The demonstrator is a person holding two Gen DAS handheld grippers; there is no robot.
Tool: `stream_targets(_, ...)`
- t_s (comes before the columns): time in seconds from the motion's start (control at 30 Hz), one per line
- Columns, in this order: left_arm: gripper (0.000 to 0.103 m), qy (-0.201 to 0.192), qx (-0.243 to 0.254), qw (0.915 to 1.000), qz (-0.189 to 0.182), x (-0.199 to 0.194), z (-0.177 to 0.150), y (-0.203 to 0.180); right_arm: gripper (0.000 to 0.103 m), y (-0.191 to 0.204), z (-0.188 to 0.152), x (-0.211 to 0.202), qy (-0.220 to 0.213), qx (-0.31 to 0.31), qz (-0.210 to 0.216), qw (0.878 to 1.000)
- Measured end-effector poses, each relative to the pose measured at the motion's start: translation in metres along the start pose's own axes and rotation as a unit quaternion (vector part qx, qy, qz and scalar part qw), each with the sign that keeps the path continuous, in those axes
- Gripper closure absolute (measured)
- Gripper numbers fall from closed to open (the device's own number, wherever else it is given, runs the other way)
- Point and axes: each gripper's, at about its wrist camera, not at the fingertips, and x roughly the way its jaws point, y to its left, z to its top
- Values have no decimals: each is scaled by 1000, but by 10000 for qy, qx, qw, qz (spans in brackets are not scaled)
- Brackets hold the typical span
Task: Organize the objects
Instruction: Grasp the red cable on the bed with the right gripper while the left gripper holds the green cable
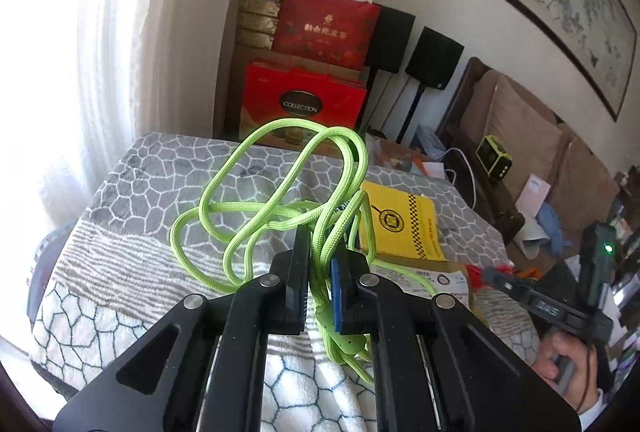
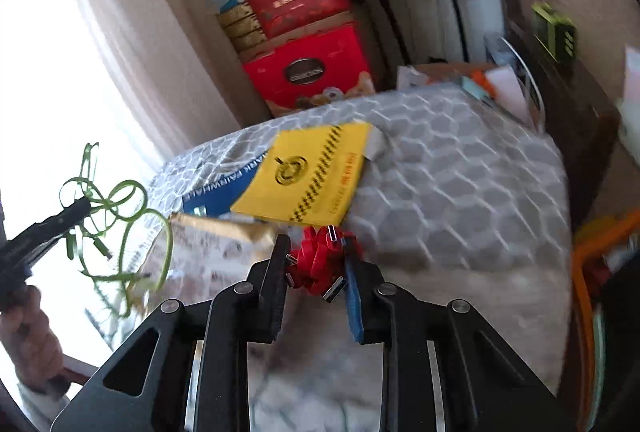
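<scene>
Black tongs [image 1: 320, 272], silver screws, blue pad.

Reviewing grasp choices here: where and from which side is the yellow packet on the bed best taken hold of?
Grip the yellow packet at its near edge, which lifts slightly off the grey blanket. It is flat and thin, so a low approach from the gripper's side would probably let one finger slide under. The right gripper is shut on the red cable bundle, and the left gripper on the green cord.

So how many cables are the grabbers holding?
2. The green cable is pinched in the left gripper; the bundled red cable sits in the right gripper. More could be hidden.
</scene>
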Motion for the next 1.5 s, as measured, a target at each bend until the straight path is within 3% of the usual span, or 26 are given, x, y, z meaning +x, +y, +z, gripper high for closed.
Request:
stream_targets(0.1, 95, 33, 37, 10000, -67, 0, -1, -4, 68, -18, -12, -20, 298, 84, -313, 9990)
stream_targets(0.17, 95, 14, 60, 9999, -88, -2, -2, -7, 46, -24, -16, -30, 582, 71, -618, 9964)
stream_targets(0.33, 95, 5, 33, 10000, -78, -2, -1, -10, 38, -12, -2, -57, 669, -278, -1302, 9888)
stream_targets(0.43, 95, 14, 47, 10000, -74, -2, -2, -11, 34, 15, 3, -44, 767, -872, -1353, 9840)
stream_targets(0.53, 95, 14, 13, 10000, -82, -2, -1, -12, 36, 32, 3, -9, 1038, -1240, -1359, 9774)
stream_targets(0.67, 95, -2, 13, 10000, -79, -2, -3, -11, 54, 36, -4, 33, 1382, -1478, -1738, 9638)
stream_targets(0.8, 95, 31, 82, 10000, -18, -1, -2, -14, 55, 28, -9, 47, 1392, -1381, -1714, 9655)
stream_targets(0.83, 95, 31, 90, 10000, -17, -2, -2, -14, 60, 26, -9, 47, 1403, -1385, -1739, 9648)
stream_targets(0.87, 95, 28, 102, 9999, -21, -3, -2, -15, 71, 25, -9, 45, 1396, -1402, -1796, 9636)
stream_targets(0.97, 95, 12, 166, 9999, -39, -5, -3, -20, 74, 25, -8, 41, 1425, -1400, -1806, 9631)
stream_targets(1.17, 95, 17, 283, 9996, -58, -8, -4, -30, 77, 29, -13, 16, 1032, -1324, -1688, 9712)
stream_targets(1.5, 95, -18, 287, 9995, -151, -16, -1, -43, 77, 28, -42, -74, 50, -1018, -1501, 9834)
